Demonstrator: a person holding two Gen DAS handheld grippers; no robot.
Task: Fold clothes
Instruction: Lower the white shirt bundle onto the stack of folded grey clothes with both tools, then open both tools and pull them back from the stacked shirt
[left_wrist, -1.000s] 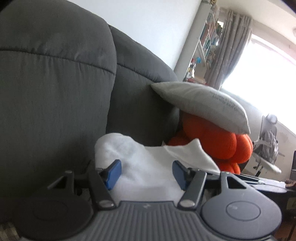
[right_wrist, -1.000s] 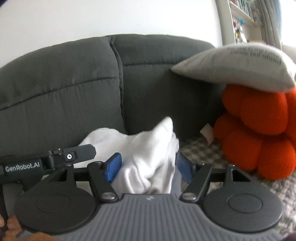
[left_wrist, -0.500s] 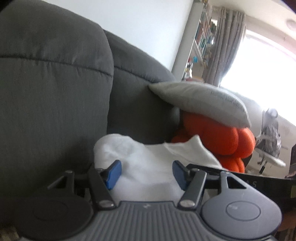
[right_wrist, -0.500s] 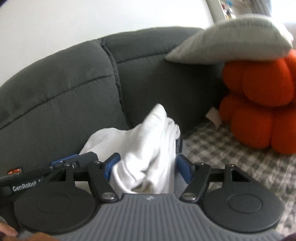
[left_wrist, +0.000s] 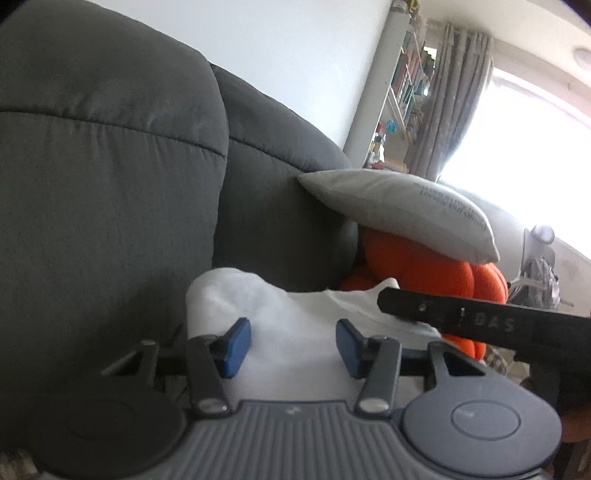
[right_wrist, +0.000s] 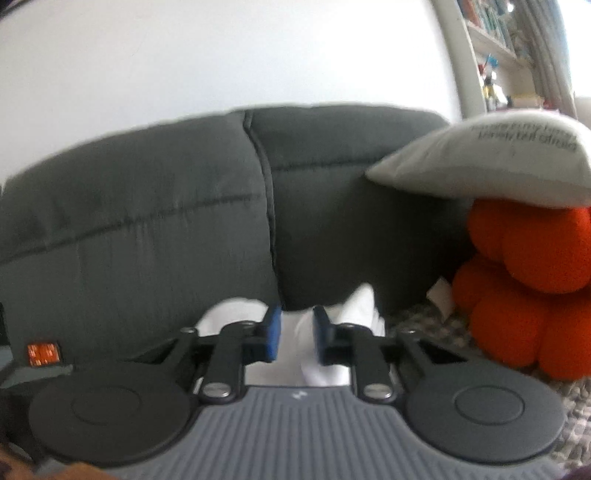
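The right gripper (right_wrist: 297, 334), a black two-finger tool with blue pads, has its jaws closing, and a bunched fold of the crumpled white fabric garment (right_wrist: 325, 354) sits squeezed between the pads, so it is grasping the cloth. The left gripper (left_wrist: 292, 347), of the same build, is also closing, but its blue pads (left_wrist: 234, 347) stand well apart; the white garment (left_wrist: 291, 332) lies between them and beneath them, and neither pad presses on it, so this one is released.

The garment rests in a soft heap on the seat, against the foot of the dark grey padded sofa backrest (left_wrist: 110, 192), close to the seam between its two back cushions (right_wrist: 266, 184). In the left wrist view a black bar with faint lettering (left_wrist: 480, 321), seemingly part of the other tool, crosses just above the right edge of the cloth.

To the right of the garment, an orange bulbous knotted cushion (right_wrist: 524, 284) sits in the sofa corner, with a pale grey printed pillow (left_wrist: 402, 210) lying on top of it. A grey checked cover (right_wrist: 424, 325) spreads over the seat near the orange cushion. Farther off stand a white wall (right_wrist: 221, 55), a bookshelf (left_wrist: 402, 92), a grey curtain (left_wrist: 458, 99) and a bright window (left_wrist: 535, 155).
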